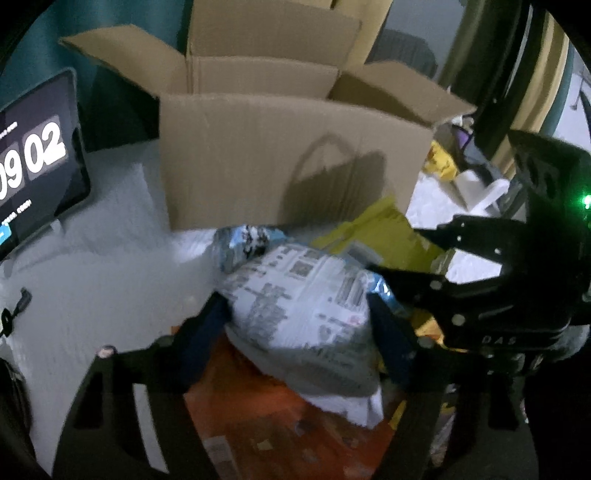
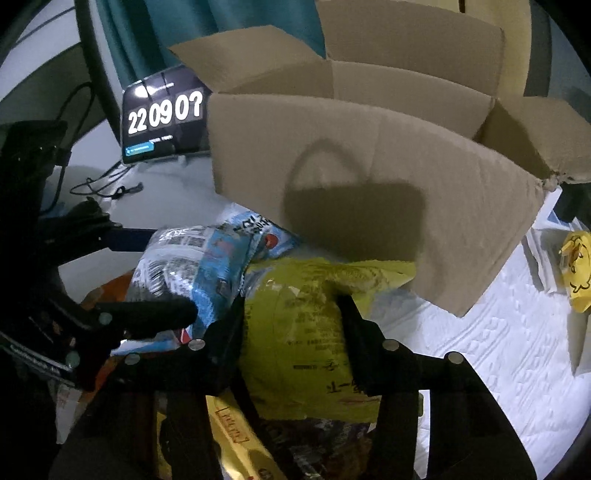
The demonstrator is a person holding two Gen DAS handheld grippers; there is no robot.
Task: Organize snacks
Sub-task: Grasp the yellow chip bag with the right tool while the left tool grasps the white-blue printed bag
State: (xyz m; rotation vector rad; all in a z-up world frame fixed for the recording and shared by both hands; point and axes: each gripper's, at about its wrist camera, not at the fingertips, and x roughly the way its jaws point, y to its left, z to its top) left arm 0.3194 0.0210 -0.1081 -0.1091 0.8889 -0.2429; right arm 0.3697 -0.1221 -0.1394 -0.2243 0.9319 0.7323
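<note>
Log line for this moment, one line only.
left tongs: on grey bag | right tongs: on yellow bag | box: open

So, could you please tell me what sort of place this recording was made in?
Probably a room in a home, perhaps a bedroom: the snacks lie on a white quilted cover, teal curtains hang behind, and a tablet showing a clock stands beside an open cardboard box.

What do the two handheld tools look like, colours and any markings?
Both tools are black, with flat angular plates studded with round silver bolt heads. The left tool has dark blue fingers. The right tool, seen from the left camera, carries pale "DAS" lettering and a green light.
</note>
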